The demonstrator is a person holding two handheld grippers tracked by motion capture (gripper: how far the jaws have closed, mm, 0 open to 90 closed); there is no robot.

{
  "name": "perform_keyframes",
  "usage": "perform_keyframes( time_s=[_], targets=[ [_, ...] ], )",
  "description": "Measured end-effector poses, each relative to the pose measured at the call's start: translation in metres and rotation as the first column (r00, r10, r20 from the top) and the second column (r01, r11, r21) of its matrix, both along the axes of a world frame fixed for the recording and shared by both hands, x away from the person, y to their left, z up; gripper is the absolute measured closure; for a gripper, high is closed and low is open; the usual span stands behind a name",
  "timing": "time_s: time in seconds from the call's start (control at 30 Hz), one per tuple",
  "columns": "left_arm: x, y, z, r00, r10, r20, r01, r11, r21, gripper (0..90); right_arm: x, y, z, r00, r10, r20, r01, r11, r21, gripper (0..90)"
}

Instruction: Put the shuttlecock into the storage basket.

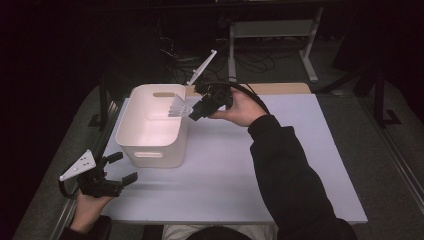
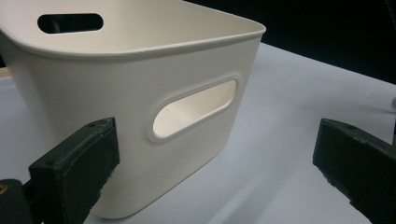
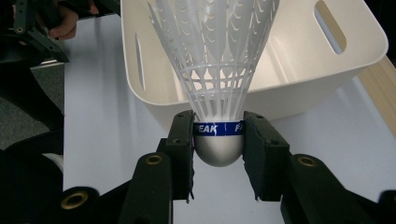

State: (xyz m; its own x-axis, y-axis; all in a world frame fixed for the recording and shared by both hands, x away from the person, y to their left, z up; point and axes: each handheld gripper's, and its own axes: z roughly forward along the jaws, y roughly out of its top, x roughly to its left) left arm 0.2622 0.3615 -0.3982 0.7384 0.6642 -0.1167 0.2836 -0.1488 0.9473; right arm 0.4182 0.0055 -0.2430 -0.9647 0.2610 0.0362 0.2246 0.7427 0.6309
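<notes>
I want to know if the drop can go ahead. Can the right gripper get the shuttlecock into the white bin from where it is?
Probably yes. The right gripper holds the shuttlecock by its cork at the white bin's open rim, skirt pointing inward. Nothing covers the top, and the left gripper stands apart at the near side.

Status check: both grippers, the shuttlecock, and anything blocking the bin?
Right gripper shut on shuttlecock, skirt over bin rim. Left gripper open, empty, beside bin. Nothing blocking.

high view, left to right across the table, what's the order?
left gripper → white bin → shuttlecock → right gripper → the hand holding it
</notes>
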Motion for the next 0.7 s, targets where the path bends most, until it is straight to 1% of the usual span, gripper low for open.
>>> perform_keyframes(
  time_s=[0.1, 0.13, 0.27, 0.5, 0.7],
  targets=[
    [0.000, 0.000, 0.000, 1.0000, -0.001, 0.000, 0.001, 1.0000, -0.003, 0.3, 0.000, 0.006, 0.000, 1.0000, 0.008, 0.002, -0.008, 1.000, -0.002, 64.0],
    [0.000, 0.000, 0.000, 1.0000, -0.001, 0.001, 0.001, 1.0000, -0.003, 0.3, 0.000, 0.010, 0.000, 0.9998, 0.019, 0.003, -0.019, 1.000, -0.001, 64.0],
    [0.000, 0.000, 0.000, 1.0000, -0.001, 0.001, 0.001, 1.0000, -0.007, 0.3, 0.001, 0.015, 0.001, 0.9995, 0.031, 0.006, -0.031, 1.000, 0.000, 64.0],
    [0.000, 0.000, 0.000, 1.0000, -0.003, 0.000, 0.003, 1.0000, -0.009, 0.3, 0.003, 0.027, -0.001, 0.9990, 0.045, -0.001, -0.045, 0.999, 0.004, 64.0],
    [0.000, 0.000, 0.000, 1.0000, -0.003, -0.001, 0.003, 0.9999, -0.011, 0.4, 0.003, 0.038, -0.004, 0.9981, 0.061, -0.010, -0.061, 0.998, -0.005, 64.0]
  ],
)
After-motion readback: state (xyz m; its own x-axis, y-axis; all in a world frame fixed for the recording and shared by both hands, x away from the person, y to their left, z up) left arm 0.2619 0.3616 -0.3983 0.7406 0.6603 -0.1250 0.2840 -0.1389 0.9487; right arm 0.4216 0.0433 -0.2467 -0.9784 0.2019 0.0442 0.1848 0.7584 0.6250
